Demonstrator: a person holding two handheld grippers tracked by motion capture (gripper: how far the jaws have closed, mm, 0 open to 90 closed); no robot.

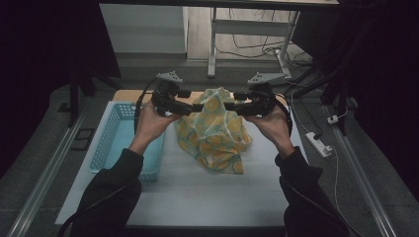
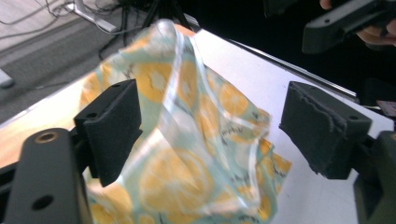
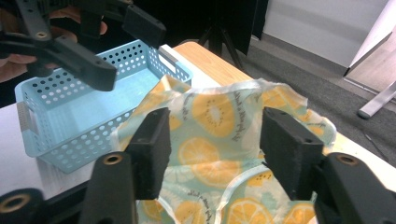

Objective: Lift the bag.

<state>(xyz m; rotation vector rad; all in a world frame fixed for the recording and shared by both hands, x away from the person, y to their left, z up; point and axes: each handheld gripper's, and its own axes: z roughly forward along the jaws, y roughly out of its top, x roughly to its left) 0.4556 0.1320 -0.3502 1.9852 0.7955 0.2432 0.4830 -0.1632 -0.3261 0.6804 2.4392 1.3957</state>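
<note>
Both grippers are held up over the far part of the white table (image 1: 197, 197), one on each side of a cloth with orange slices printed on it (image 1: 217, 133). Left gripper (image 1: 197, 107) has its two black jaws standing wide apart. In the left gripper view the cloth (image 2: 187, 140) shows in the gap between the jaws, but the pads (image 2: 112, 128) do not press on it. Right gripper (image 1: 230, 106) has its jaws apart too, about half way. In the right gripper view the cloth (image 3: 215, 140) lies beyond the jaws, and the pads (image 3: 149, 154) do not squeeze it. So neither gripper has hold of anything.

One cloth lies bunched up in a soft heap on the table, just beside a basket. One light blue basket (image 1: 106, 143) with little holes in its walls stands left of the cloth. Two hands hold the two grippers, the left hand (image 1: 150, 123) and the right hand (image 1: 272, 126).
</note>
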